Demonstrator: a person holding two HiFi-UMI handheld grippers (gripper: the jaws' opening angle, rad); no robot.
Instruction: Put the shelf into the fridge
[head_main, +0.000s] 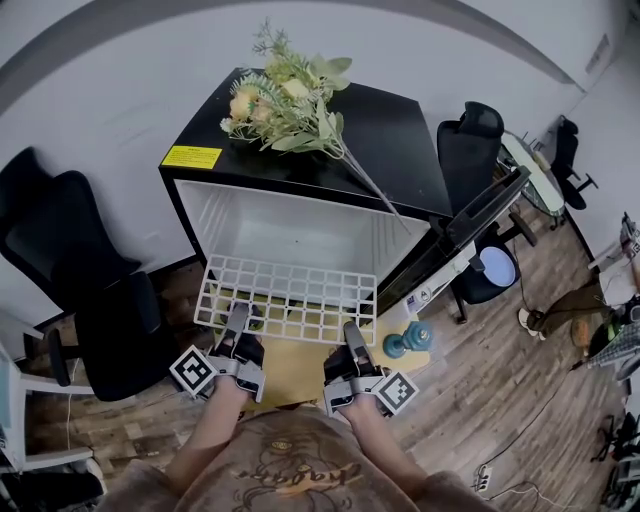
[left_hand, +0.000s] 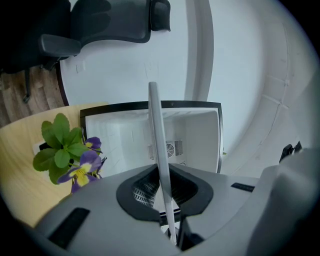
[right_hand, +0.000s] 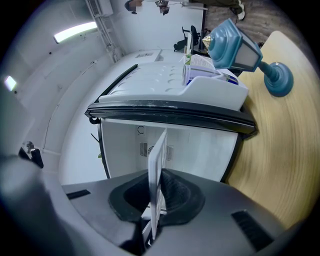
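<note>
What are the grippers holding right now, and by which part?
Both hold the white wire shelf by its near edge: the left gripper toward the left end, the right gripper toward the right end.

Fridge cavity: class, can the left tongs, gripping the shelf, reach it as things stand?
Probably yes: the door is open, and nothing blocks the left tongs and shelf from the fridge cavity.

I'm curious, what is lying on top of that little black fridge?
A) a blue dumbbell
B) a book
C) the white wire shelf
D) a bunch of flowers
D: the bunch of flowers lies across the top of the fridge, while the shelf is out in front of its open cavity and the dumbbell sits lower down, off to the right.
</note>
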